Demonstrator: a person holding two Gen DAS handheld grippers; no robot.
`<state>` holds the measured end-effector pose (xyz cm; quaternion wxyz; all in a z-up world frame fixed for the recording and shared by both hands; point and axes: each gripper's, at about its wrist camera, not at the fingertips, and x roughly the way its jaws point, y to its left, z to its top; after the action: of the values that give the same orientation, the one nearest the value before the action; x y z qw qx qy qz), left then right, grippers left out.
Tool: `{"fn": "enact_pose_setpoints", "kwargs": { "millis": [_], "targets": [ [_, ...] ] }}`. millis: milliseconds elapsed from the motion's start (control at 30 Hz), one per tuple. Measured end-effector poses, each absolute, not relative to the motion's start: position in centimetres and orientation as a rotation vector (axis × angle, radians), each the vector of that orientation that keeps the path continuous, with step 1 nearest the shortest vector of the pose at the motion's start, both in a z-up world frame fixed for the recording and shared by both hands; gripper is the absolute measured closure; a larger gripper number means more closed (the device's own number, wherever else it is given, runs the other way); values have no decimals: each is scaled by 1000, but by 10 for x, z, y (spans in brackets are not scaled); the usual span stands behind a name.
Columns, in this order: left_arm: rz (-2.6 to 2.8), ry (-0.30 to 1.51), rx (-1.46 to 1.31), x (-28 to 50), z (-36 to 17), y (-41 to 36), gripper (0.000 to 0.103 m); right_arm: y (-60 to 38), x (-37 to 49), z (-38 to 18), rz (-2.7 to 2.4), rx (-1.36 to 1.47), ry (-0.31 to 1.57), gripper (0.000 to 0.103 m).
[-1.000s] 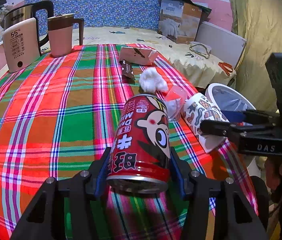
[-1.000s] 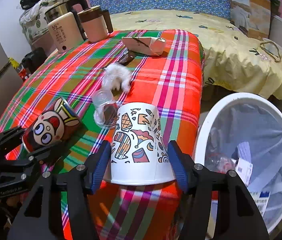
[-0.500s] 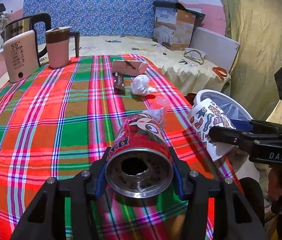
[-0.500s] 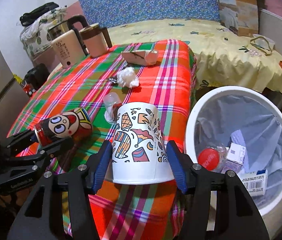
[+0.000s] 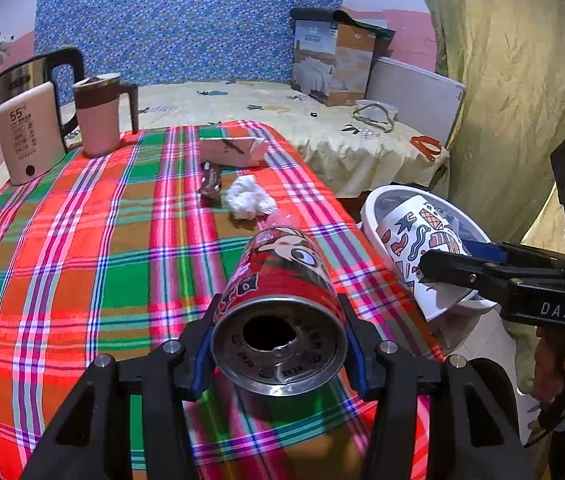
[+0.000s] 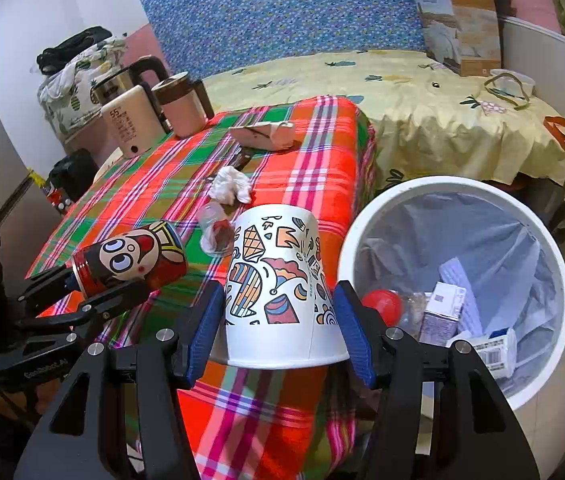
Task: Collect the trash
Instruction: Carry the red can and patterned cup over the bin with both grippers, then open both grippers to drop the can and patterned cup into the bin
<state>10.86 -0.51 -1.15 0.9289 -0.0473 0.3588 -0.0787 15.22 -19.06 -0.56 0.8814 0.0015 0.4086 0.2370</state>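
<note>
Left view: the left hand-held gripper [image 5: 278, 344] is clamped on the can [image 5: 278, 300], held tilted, open mouth rearward, above the worktop [image 5: 82, 260]; dregs may spill.

Right view: the right hand-held gripper [image 6: 278, 332] grips the inverted cup [image 6: 278, 280], with the bin [image 6: 454, 280] just to its right; thin paper may buckle and drop short of the rim.
</note>
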Motion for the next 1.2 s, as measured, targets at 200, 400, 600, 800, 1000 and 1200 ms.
{"fn": "enact_pose_setpoints", "kwargs": {
  "millis": [200, 400, 600, 800, 1000, 1200],
  "targets": [
    [-201, 731, -73, 117, -6, -27, 49, -212, 151, -4, 451, 29, 838, 45],
    [-271, 723, -38, 129, -2, -59, 49, -243, 152, -3, 376, 59, 831, 45],
    [-341, 730, -8, 144, -3, -93, 49, -272, 155, -6, 295, 97, 833, 44],
    [-377, 741, 13, 160, -5, -117, 49, -287, 162, -11, 252, 116, 843, 44],
    [-391, 753, 27, 176, -7, -132, 49, -295, 170, -15, 231, 115, 849, 42],
    [-412, 773, 33, 192, -13, -145, 49, -300, 180, -22, 211, 106, 868, 40]
  ]
}}
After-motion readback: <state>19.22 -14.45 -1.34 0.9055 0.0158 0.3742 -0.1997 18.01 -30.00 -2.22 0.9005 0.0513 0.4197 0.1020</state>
